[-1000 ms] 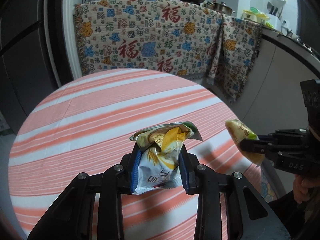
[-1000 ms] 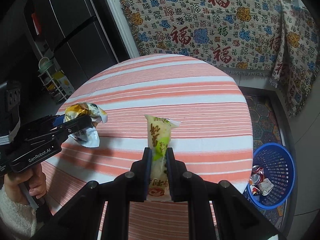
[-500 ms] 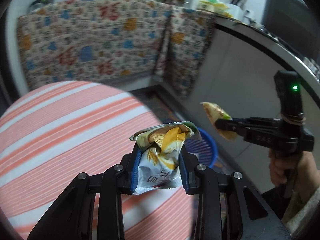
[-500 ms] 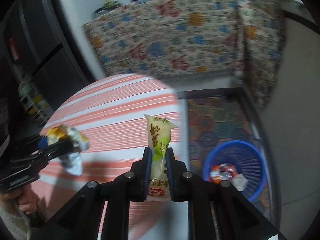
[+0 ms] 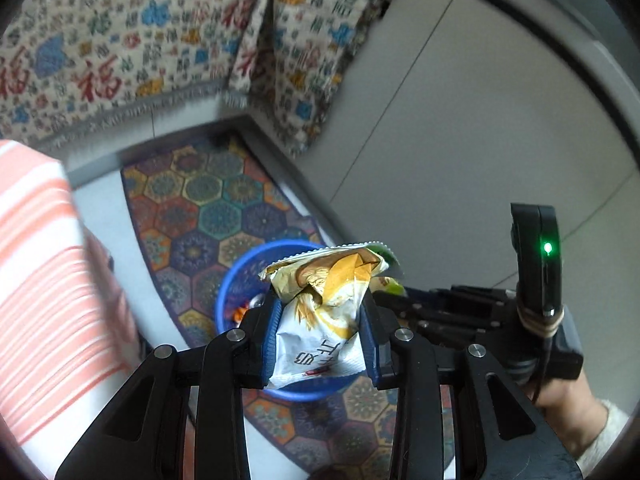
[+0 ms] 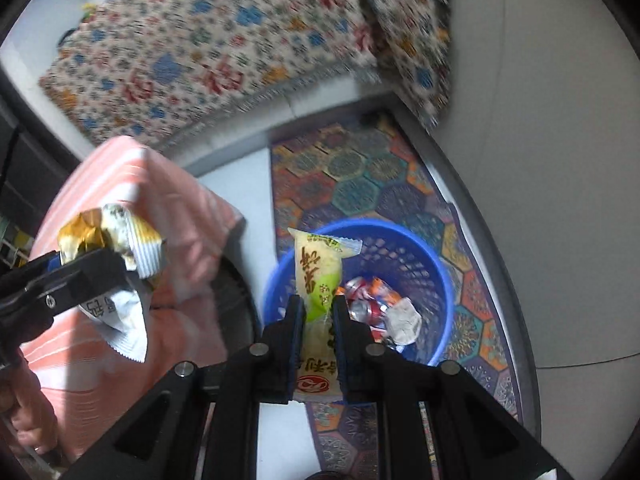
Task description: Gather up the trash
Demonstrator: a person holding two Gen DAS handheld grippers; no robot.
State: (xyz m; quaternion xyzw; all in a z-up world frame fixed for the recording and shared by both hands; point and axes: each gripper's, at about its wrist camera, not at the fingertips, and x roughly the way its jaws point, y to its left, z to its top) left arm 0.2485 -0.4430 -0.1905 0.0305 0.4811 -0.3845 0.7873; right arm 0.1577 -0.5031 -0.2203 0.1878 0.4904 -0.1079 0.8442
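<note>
My left gripper [image 5: 320, 312] is shut on a crumpled white and yellow snack bag [image 5: 324, 312] and holds it in the air above the blue basket [image 5: 240, 276] on the floor. My right gripper [image 6: 318, 312] is shut on a pale yellow and green snack packet [image 6: 316, 276], held upright over the blue basket [image 6: 432, 268]. The basket holds crushed cans and crumpled wrappers [image 6: 380, 308]. The left gripper with its bag [image 6: 116, 276] shows at the left of the right wrist view. The right gripper [image 5: 404, 300] shows at the right of the left wrist view.
The round table with the orange striped cloth [image 5: 44, 280] lies to the left [image 6: 132, 204]. A patterned hexagon rug [image 6: 360, 184] lies under the basket. A patterned cloth [image 5: 120, 48] hangs over the counter behind. A grey cabinet wall [image 5: 480, 120] stands to the right.
Both grippers have swung right, off the table and over the blue basket, each still holding its packet. The basket now sits right below both.
</note>
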